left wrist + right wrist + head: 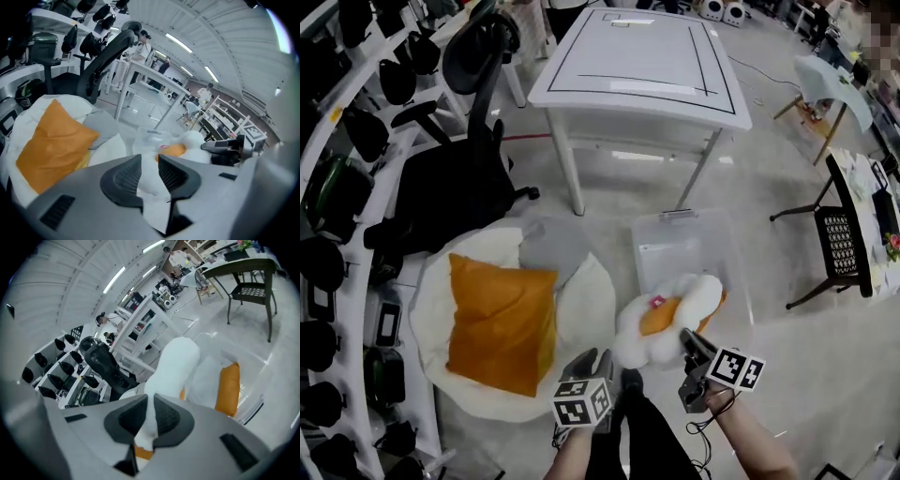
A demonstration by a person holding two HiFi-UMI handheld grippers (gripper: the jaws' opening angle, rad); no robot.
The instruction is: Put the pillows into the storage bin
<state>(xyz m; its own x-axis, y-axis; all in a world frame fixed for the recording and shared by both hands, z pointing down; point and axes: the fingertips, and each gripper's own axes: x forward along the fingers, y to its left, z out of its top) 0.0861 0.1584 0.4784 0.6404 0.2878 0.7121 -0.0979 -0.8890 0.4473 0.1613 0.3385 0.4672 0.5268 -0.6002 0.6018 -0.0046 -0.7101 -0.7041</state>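
In the lower centre of the head view, the left gripper (609, 370) has its jaws part-way apart and pinches the white rim of the fried-egg pillow (666, 323). Just to its right, the right gripper (689, 345) has its jaws almost together on the rim's other side. The pillow overlaps the near end of the clear storage bin (680, 246). A pink tag (657, 302) on the pillow and a white label (661, 251) on the bin are too small to read. The orange pillow (51, 140) and grey pillow (101, 126) on the white cushion (28, 110) show in the head and left gripper views, not the right gripper view.
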